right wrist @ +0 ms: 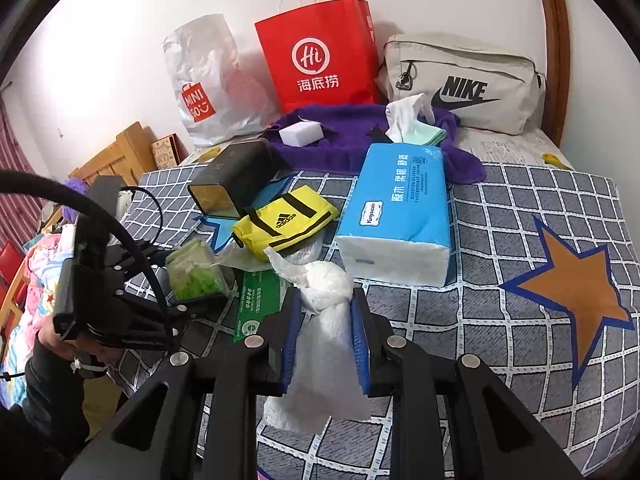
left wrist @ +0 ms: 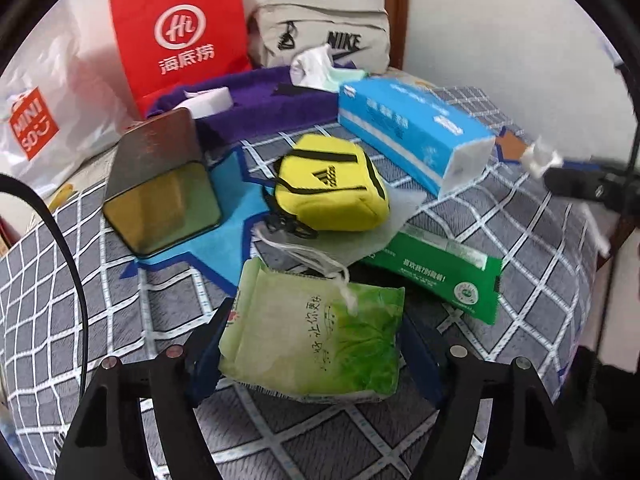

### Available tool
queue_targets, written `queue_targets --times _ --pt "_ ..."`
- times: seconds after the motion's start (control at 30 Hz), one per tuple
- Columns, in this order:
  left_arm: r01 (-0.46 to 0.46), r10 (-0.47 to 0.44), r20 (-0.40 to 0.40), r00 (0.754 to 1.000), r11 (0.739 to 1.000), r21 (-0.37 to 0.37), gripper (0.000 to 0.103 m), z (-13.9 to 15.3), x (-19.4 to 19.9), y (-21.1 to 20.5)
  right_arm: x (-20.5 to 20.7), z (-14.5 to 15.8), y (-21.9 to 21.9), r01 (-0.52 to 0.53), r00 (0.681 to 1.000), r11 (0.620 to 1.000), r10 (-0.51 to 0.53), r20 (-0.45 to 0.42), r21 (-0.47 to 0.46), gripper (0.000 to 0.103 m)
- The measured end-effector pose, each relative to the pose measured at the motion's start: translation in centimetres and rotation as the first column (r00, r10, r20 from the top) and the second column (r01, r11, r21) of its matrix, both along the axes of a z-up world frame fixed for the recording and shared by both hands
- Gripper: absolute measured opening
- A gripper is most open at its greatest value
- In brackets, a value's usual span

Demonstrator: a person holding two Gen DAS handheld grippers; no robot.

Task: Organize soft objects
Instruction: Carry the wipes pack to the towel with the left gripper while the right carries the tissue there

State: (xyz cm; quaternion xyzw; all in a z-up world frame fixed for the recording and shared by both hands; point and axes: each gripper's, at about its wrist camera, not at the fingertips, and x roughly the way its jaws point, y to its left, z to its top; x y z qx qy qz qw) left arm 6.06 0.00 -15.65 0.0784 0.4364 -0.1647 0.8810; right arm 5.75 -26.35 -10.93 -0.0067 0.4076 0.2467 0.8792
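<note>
My left claw (left wrist: 312, 354) is clenched on a pale green soft pack (left wrist: 316, 344), the pads pressing its two sides, and the pack hangs clear of the checked bedspread (left wrist: 532, 240). From the right camera the same pack shows low at the left, gripped in that claw and held near the bed's edge. My right claw (right wrist: 325, 334) is closed on a crumpled white tissue (right wrist: 326, 312); its top bunches up between the blue pads (right wrist: 291, 336) and a flap droops below them. So both claws are loaded and, as I judge it, neither load has reached a resting place yet.

Just beyond the pack lies a dark green flat packet (left wrist: 444, 276), partly over a thin white sheet (left wrist: 360, 236). On that sheet sits a yellow pouch (left wrist: 332, 188), its black strap trailing toward me. Left of the pouch a dark tin (left wrist: 160, 188) lies on its side, mouth toward me, and I cannot tell if anything is inside it. Right of the pouch lies a blue tissue pack (left wrist: 412, 140), tilted across the bedspread.

Farther back, a purple towel (left wrist: 260, 108) is spread with a white block (left wrist: 208, 100) on it and loose tissues (left wrist: 316, 68) sticking up at its far end. Against the wall stand a red bag (left wrist: 180, 36), a white plastic bag (left wrist: 44, 112) and a grey pouch (left wrist: 320, 36).

My reading: sorting is early. Most soft things are scattered mid-bed, and no gathered pile is visible.
</note>
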Motion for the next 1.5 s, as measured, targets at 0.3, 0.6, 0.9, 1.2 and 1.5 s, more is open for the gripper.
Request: queue_targets --times 0.3,0.6,0.9,1.2,1.5 --pt "-0.078 0.081 0.038 0.996 0.994 -0.070 0.075 2.5 -0.4 2.3 0.0 -0.3 0.4 0.007 1.000 1.000 -0.007 -0.019 0.022 0.025" --pt "-0.125 0.131 0.040 0.991 0.984 -0.131 0.075 5.0 2.7 2.8 1.6 0.9 1.1 -0.016 1.000 0.999 0.016 -0.011 0.032 0.025" --pt "-0.178 0.188 0.035 0.982 0.964 -0.196 0.075 7.5 7.0 4.5 5.3 3.2 2.3 -0.038 0.999 0.999 0.038 0.017 0.011 0.025" --pt "-0.200 0.209 0.022 0.978 0.956 -0.213 0.075 8.8 11.4 4.9 10.7 4.5 2.7 -0.020 1.000 1.000 0.020 0.023 0.007 0.025" --pt "-0.209 0.213 -0.007 0.977 0.951 -0.229 0.075 8.8 16.0 4.5 16.1 4.9 3.4 -0.014 1.000 1.000 0.014 0.010 0.021 0.025"
